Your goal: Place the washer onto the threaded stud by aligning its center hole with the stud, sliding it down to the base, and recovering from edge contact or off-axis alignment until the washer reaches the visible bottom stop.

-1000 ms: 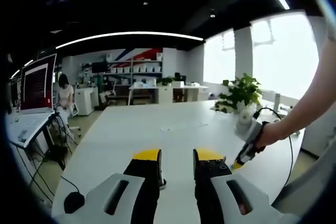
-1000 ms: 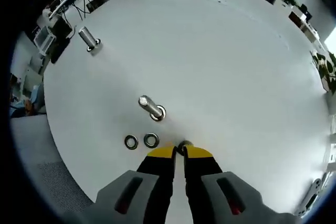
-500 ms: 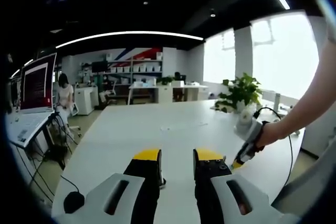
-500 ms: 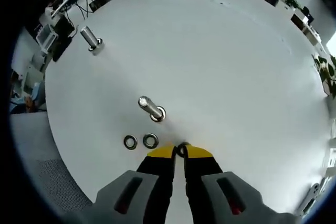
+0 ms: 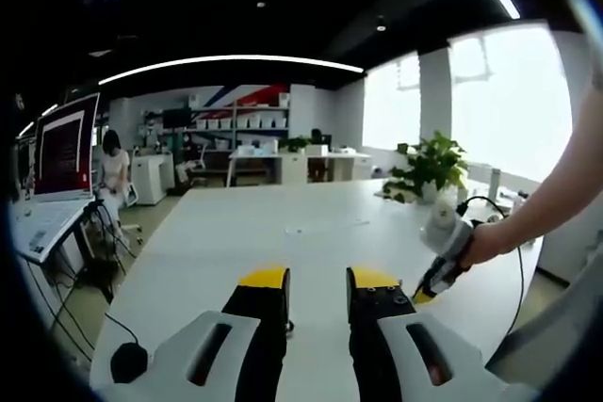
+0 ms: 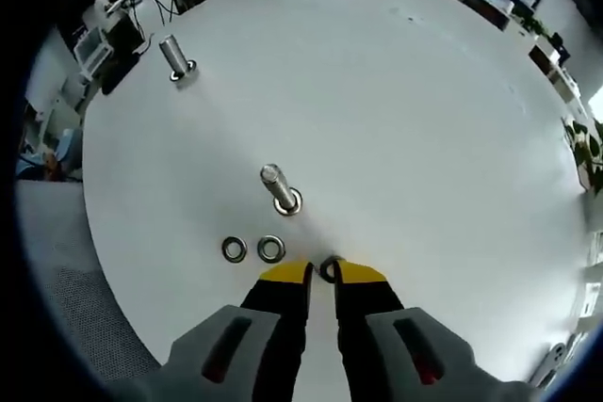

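White worktop (image 6: 396, 138) is seen from above in the right gripper view, where the right tongs (image 6: 323, 273) are nearly closed on a washer (image 6: 329, 268), which is pinched edge-on between the yellow tips and held above the surface. Just ahead of the tips a threaded stud (image 6: 279, 187) stands upright on its base, apart from the held washer. Two spare washers (image 6: 252, 249) lie flat side by side near the left jaw, just beside the stud's base. A second stud (image 6: 174, 56) stands well apart towards the far left edge of the worktop.

Compared with the picture half a second earlier, the nearer stud is drawn slightly further right and lower in the right gripper view, and the far stud likewise; this is a shift of the camera, and the things themselves lie as before. The grip on the washer is unchanged.

In the left gripper view the left tongs (image 5: 317, 281) are held open, with a clear gap between the jaws and nothing gripped, over the near edge of the worktop. The right tongs are seen at the right of that view, carried in a person's hand (image 5: 482, 245), slightly higher than before.
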A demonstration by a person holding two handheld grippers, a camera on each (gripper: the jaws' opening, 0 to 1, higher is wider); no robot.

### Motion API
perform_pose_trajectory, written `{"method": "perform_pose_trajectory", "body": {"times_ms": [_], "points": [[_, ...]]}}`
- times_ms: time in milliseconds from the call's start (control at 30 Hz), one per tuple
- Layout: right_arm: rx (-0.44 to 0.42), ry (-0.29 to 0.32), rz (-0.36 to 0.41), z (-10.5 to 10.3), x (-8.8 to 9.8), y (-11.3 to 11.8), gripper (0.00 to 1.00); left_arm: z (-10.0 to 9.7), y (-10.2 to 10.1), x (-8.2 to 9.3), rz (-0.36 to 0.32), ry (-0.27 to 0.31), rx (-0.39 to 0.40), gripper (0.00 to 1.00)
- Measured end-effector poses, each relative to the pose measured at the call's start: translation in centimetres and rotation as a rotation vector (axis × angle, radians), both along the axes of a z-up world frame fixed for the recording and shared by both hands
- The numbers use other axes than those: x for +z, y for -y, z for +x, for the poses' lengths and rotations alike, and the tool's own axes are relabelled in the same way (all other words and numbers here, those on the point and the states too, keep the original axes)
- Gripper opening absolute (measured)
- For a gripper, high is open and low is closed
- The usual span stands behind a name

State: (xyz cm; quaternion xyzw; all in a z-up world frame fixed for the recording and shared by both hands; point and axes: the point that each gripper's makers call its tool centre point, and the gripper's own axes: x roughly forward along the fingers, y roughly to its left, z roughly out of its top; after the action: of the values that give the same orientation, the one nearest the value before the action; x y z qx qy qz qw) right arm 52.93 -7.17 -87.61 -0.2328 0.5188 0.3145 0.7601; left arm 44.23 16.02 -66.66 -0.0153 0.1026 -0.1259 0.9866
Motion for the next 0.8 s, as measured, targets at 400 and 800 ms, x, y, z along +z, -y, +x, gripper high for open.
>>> {"method": "perform_pose_trajectory", "body": {"times_ms": [400, 800], "points": [[0.023, 0.017, -0.002, -0.18, 0.07, -0.38, 0.06, 0.05, 0.07, -0.34, -0.003, -0.014, -0.002, 0.22], [-0.003, 0.02, 0.012, -0.22, 0.09, -0.26, 0.04, 0.0, -0.05, -0.32, 0.001, -0.016, 0.004, 0.21]]}}
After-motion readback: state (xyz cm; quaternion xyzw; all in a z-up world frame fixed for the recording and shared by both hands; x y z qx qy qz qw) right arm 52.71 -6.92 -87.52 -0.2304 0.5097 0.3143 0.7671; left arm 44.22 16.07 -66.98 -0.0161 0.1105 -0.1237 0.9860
